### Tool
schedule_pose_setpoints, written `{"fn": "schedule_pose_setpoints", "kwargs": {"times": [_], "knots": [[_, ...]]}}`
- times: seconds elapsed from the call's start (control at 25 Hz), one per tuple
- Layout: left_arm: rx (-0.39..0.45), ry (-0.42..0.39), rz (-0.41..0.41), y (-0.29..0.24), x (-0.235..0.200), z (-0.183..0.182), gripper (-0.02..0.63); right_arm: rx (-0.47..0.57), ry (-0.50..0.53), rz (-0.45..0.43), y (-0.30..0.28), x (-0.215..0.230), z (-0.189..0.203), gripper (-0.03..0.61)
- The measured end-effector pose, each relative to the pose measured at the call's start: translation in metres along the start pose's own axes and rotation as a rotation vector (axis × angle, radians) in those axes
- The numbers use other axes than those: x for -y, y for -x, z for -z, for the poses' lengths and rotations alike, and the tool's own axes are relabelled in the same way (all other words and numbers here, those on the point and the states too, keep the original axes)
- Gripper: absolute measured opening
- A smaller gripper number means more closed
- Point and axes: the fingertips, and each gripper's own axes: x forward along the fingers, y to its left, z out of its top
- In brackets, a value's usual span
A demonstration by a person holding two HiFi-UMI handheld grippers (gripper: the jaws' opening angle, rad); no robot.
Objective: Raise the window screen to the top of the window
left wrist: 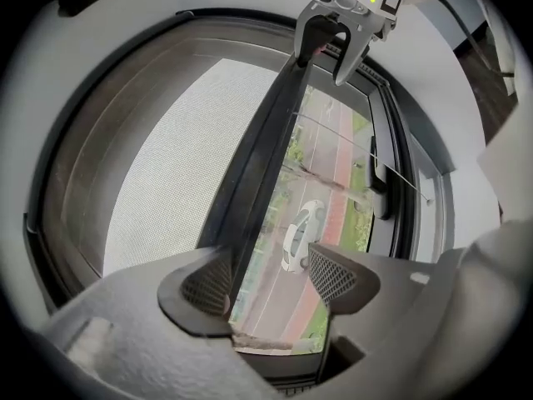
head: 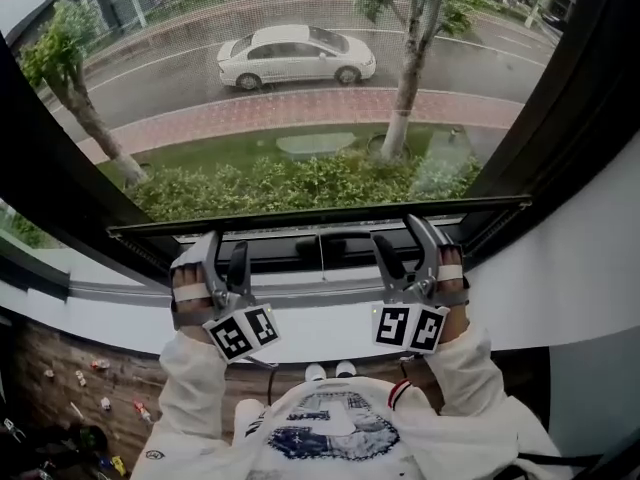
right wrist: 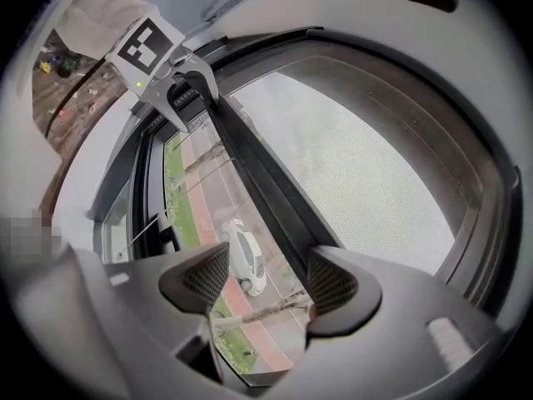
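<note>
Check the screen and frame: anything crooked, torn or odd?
Nothing stands out. The bottom bar runs straight over the left gripper and right gripper, and the mesh looks untorn. Small bits lie scattered on the floor.

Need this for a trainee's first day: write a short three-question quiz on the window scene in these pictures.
1. True or false: the white car stands on the grass strip.
2. The right gripper has its jaws: A) pressed together; B) apart, with the white car showing between them; C) clamped on a cord.
3. Fill in: in the head view, the screen mesh lies ___ the screen's dark bottom bar.

Key: 1 false, it stands on the road; 2 B; 3 above.
</note>
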Motion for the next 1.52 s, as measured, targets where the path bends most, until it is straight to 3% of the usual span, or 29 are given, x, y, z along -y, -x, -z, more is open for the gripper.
{"fn": "schedule_pose_setpoints", "kwargs": {"times": [0.8,1.52], "knots": [[0.034,0.011,-0.051,0.007,-0.032,-0.012,0.293,0.049,-0.004,0.062,0.006,0.030,-0.017,0.288],[0.092,-0.013,-0.154,0.013,-0.089,-0.031,0.291,0.108,0.012,0.163,0.010,0.081,-0.048,0.288]]}}
